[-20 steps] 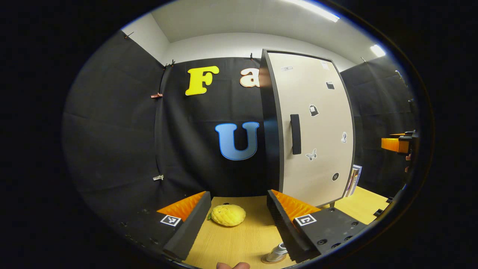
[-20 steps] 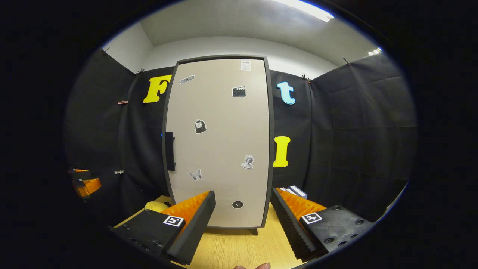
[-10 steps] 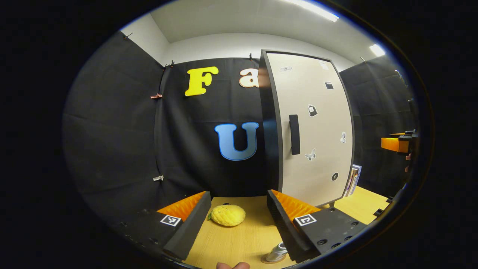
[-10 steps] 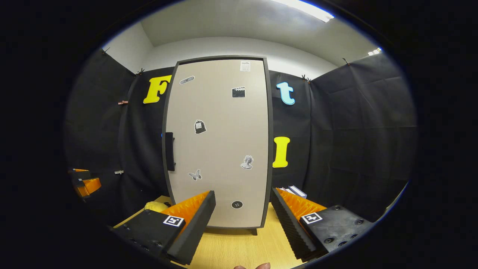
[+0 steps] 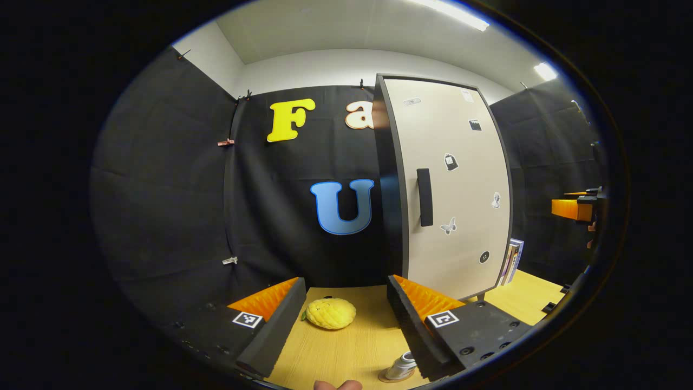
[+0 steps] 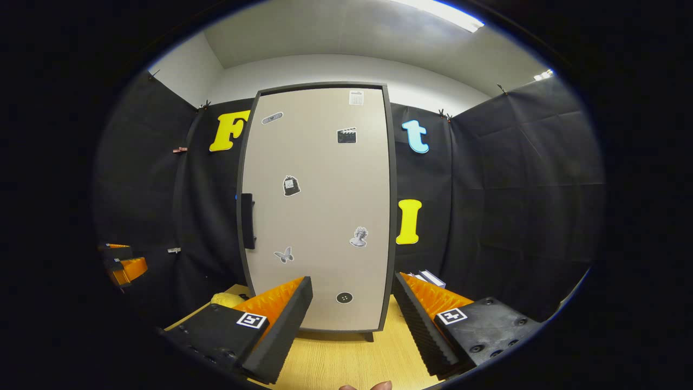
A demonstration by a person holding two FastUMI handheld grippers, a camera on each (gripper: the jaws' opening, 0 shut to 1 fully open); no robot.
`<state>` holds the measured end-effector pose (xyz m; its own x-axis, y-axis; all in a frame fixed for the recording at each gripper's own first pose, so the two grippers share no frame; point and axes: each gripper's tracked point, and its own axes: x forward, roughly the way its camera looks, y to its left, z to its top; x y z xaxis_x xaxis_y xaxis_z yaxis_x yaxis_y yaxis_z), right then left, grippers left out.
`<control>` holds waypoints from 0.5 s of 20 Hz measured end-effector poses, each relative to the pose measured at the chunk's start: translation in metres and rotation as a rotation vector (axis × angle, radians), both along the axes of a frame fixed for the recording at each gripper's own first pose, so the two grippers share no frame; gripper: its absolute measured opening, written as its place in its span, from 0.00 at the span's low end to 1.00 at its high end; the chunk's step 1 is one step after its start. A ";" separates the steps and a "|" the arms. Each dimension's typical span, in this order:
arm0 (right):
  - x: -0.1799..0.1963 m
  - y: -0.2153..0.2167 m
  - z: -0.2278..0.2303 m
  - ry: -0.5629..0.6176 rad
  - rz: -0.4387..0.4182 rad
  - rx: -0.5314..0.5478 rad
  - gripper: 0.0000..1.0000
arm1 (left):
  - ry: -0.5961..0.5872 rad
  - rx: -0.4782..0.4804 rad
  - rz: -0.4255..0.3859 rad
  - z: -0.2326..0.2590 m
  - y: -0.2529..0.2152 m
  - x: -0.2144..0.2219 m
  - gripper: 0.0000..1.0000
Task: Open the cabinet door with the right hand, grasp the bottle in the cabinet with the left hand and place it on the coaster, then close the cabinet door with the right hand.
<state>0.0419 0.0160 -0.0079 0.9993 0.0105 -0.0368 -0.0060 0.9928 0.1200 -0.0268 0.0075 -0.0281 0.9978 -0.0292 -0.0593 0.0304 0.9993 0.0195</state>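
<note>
- Two fingers of the left gripper (image 5: 346, 314) stood wide apart in the left gripper view, holding nothing, above the light wooden table (image 5: 346, 352).
- Between and just ahead of those fingers lay a yellow lemon-shaped toy (image 5: 331, 313) on the table, touching neither finger.
- Close under the gripper's right finger sat a small pale object on a round coaster (image 5: 391, 377); what the object was could not be told.
- Ahead and to the right of the left gripper stood the cabinet (image 5: 449, 184), its pale door (image 5: 460, 216) shut, with a dark vertical handle (image 5: 425, 196) near the door's left edge and several small stickers on its face.
- Some books (image 5: 513, 260) leaned just beyond the cabinet's right side.
- Far off to the right, the other gripper (image 5: 576, 207) hung at the edge of the left gripper view.
- Spread apart and empty too, the right gripper (image 6: 352, 319) faced the cabinet door (image 6: 319, 206) straight on in the right gripper view, well short of it.
- The handle (image 6: 247, 220) lay ahead and up to the left of the right gripper's left finger, untouched.
- The toy (image 6: 226, 299) peeked out behind that left finger, and the left gripper (image 6: 122, 265) showed far to the left.
- The bottle could not be seen with the door closed.
</note>
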 end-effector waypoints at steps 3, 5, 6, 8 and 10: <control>0.000 0.000 0.000 0.001 0.004 0.001 0.98 | 0.001 0.000 0.000 -0.001 -0.002 -0.001 0.95; 0.000 0.000 -0.001 0.001 0.007 -0.003 0.98 | 0.003 0.002 0.002 -0.001 -0.002 -0.001 0.95; 0.001 0.001 -0.001 0.001 0.008 -0.003 0.98 | 0.004 0.003 0.003 -0.001 -0.001 -0.002 0.94; 0.001 0.001 -0.001 0.001 0.009 0.001 0.98 | 0.004 0.006 0.006 -0.001 0.000 -0.004 0.94; 0.000 0.001 -0.002 0.003 0.012 0.003 0.98 | 0.006 0.009 0.010 -0.003 0.001 -0.005 0.95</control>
